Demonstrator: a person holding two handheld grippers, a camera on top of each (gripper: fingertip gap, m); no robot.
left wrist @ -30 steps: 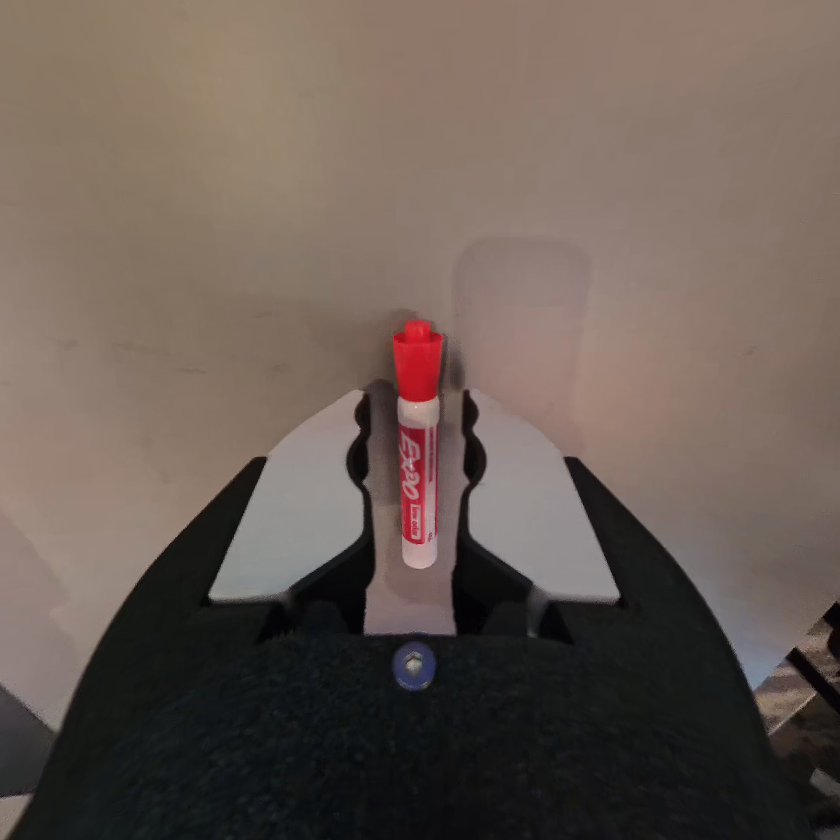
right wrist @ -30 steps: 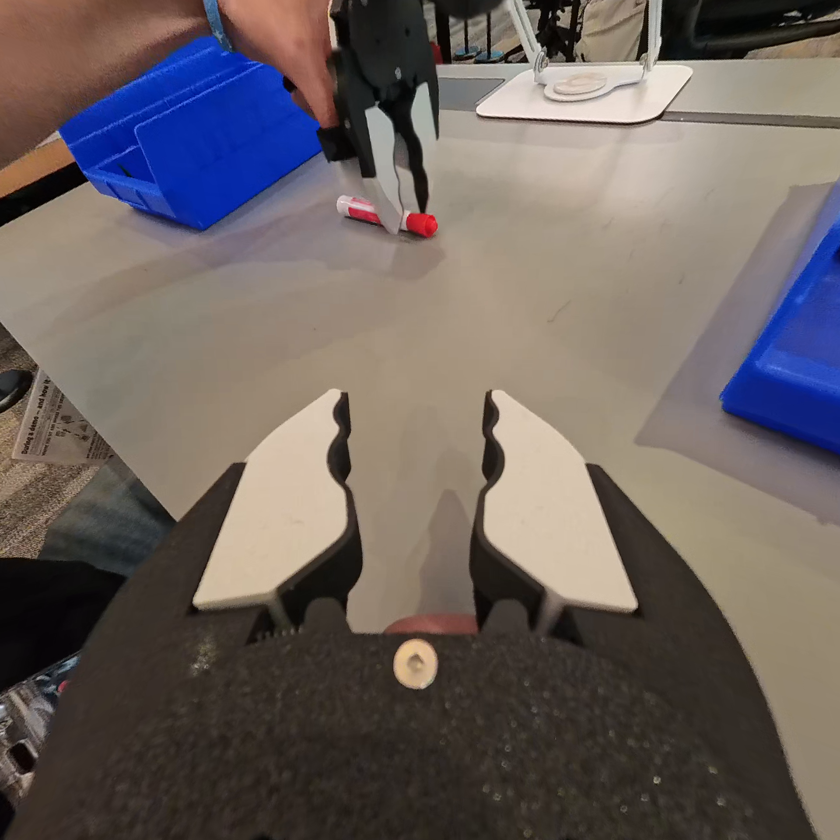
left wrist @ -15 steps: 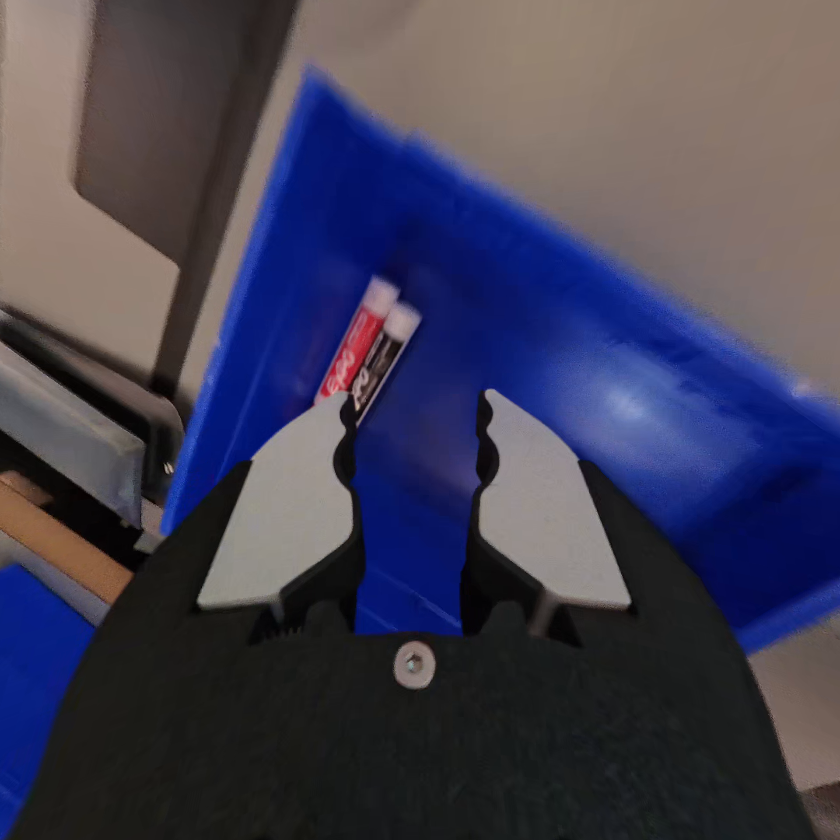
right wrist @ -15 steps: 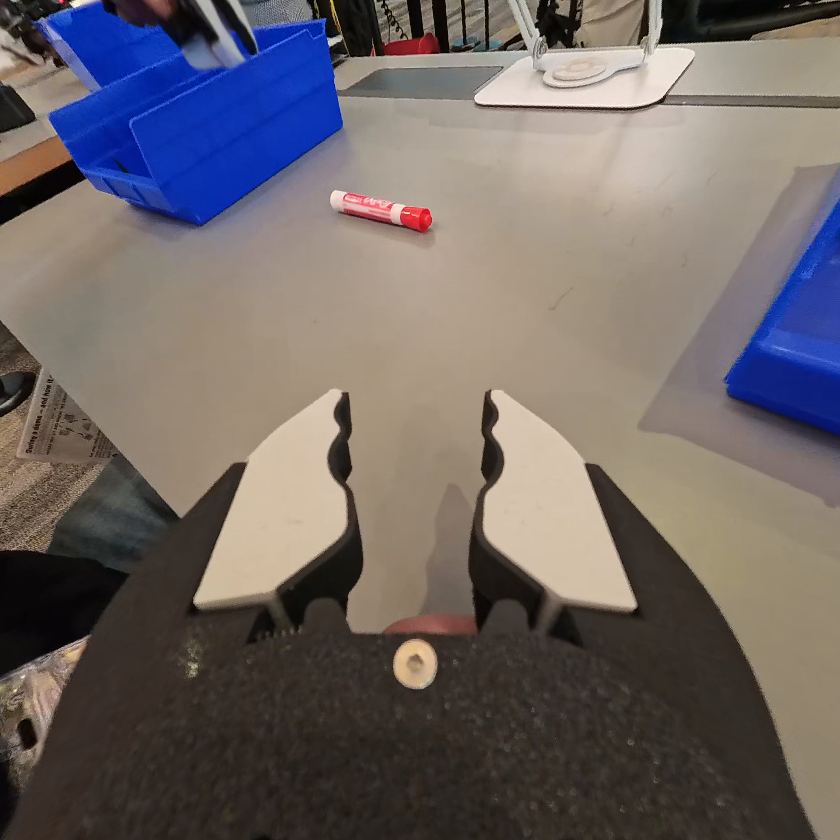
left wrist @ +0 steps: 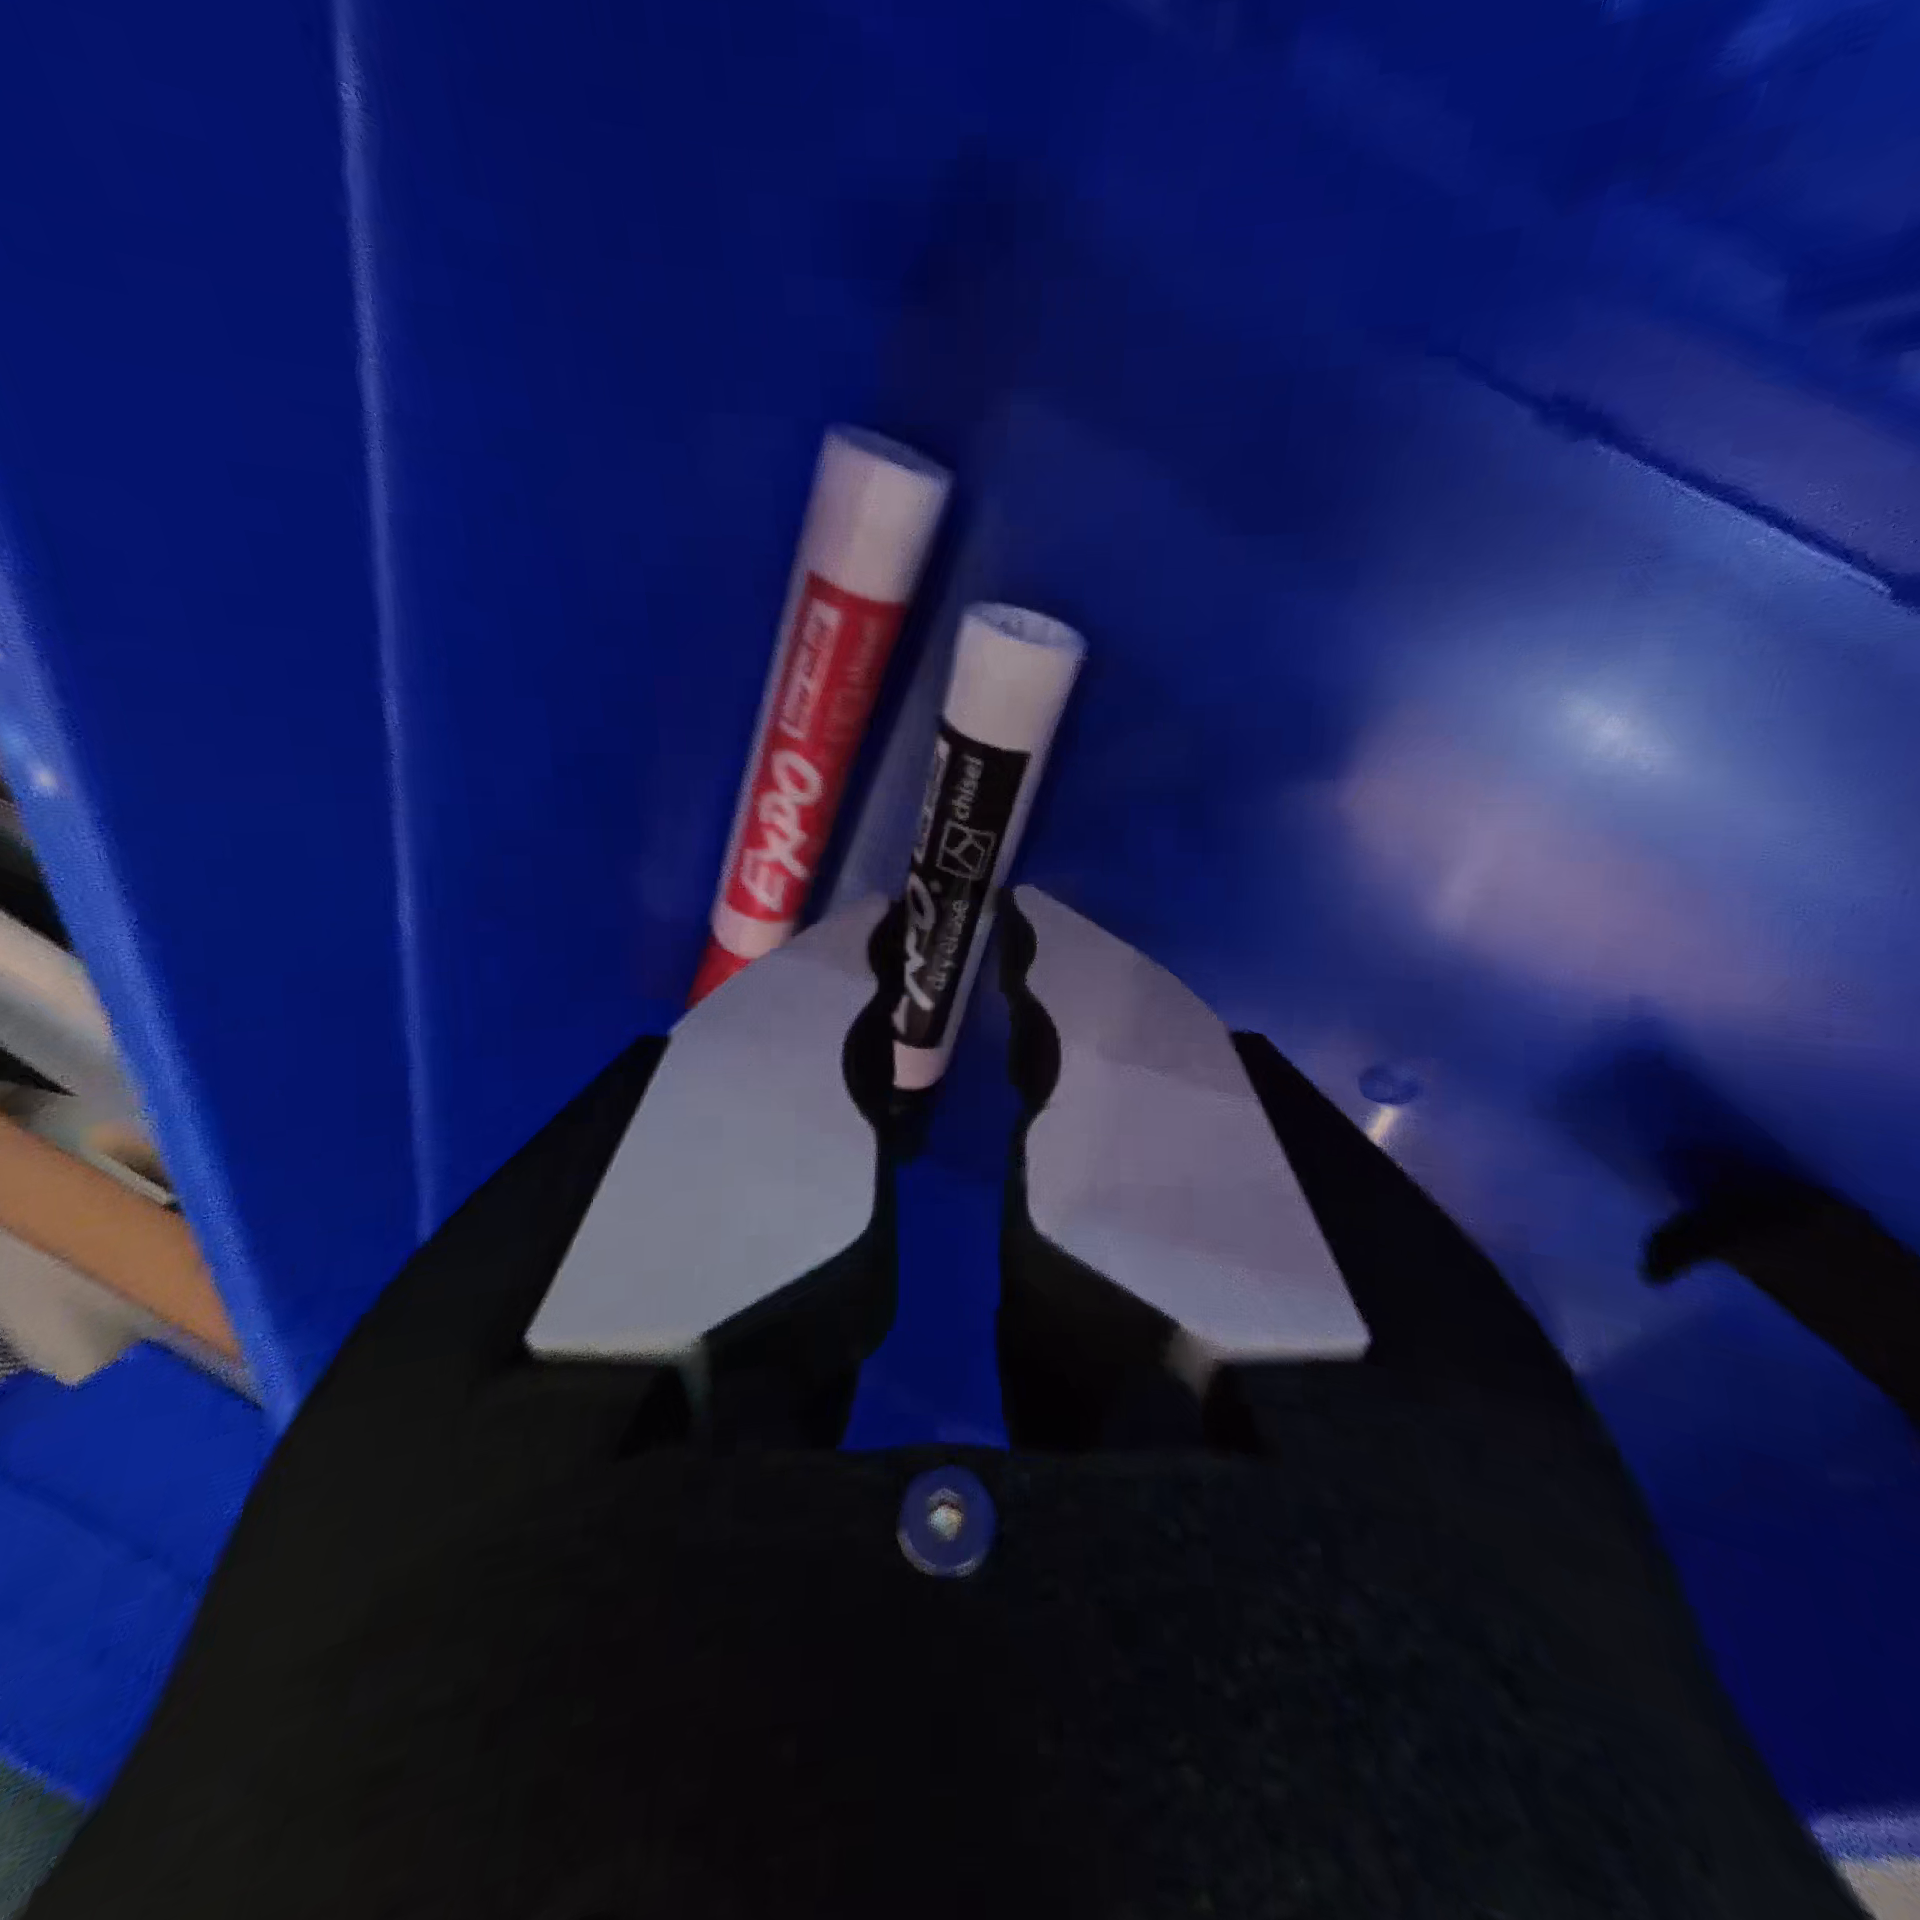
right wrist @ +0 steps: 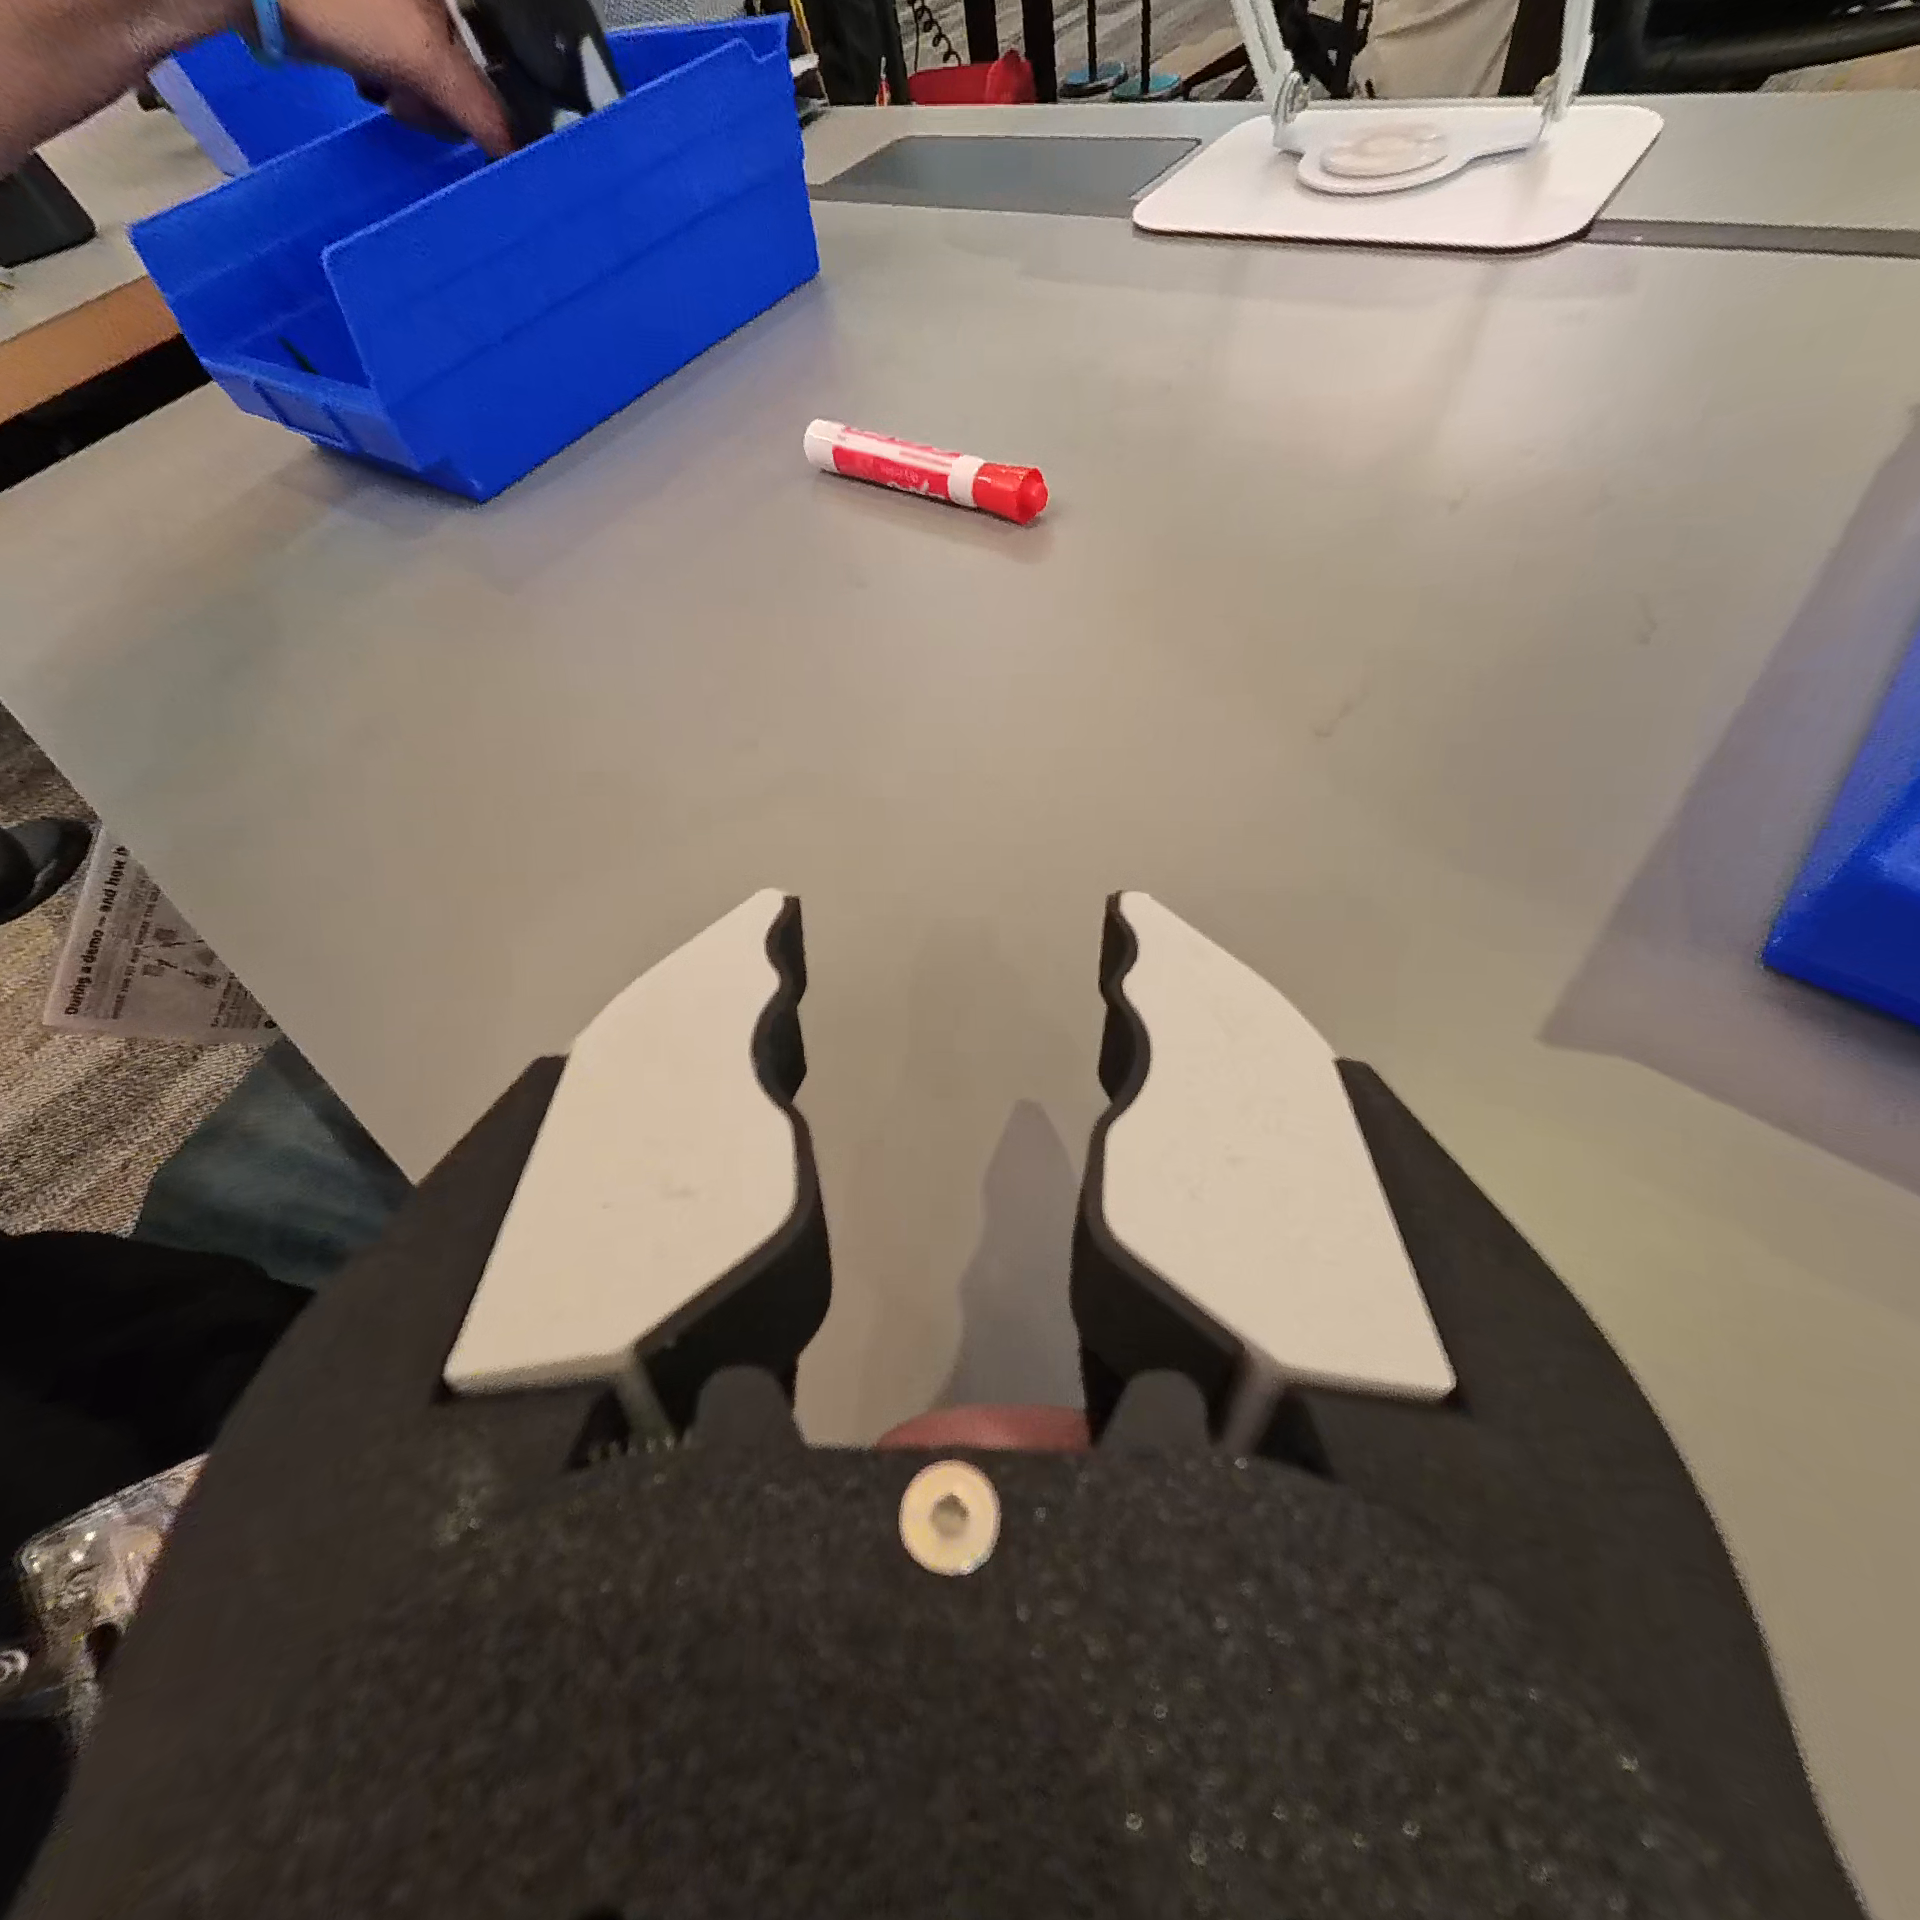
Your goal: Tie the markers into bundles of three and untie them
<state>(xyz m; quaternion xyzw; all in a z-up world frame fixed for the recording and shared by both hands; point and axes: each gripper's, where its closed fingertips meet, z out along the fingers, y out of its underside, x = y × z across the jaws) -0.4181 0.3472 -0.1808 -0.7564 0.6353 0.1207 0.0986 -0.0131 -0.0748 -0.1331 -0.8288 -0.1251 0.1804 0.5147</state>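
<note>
Right now the left tool (left wrist: 940, 935) is down inside the blue bin (left wrist: 1455, 520), jaws narrowly spread w/ the black dry-erase marker (left wrist: 977, 821) between the tips; can't tell if the pads actually touch it, there's a sliver of gap on the right side. That marker lies along the bin floor, white end pointing away from the camera. Just beside it on the left, close to the bin wall, lies a red dry-erase marker (left wrist: 821, 717), same orientation, its near end hidden behind the left finger.

From the right wrist view: right tool (right wrist: 951, 914) hovers low over the grey desk (right wrist: 1247, 675), jaws wide apart, nothing between them. A second red marker (right wrist: 925, 471) lies alone on the desk, cap to the right, near the bin (right wrist: 540, 270) but apart from it. A hand (right wrist: 416, 62) holds the left tool (right wrist: 561, 73) in the bin at top left. White stand base (right wrist: 1403, 177) at far edge, another blue bin (right wrist: 1860, 904) at right edge
</note>
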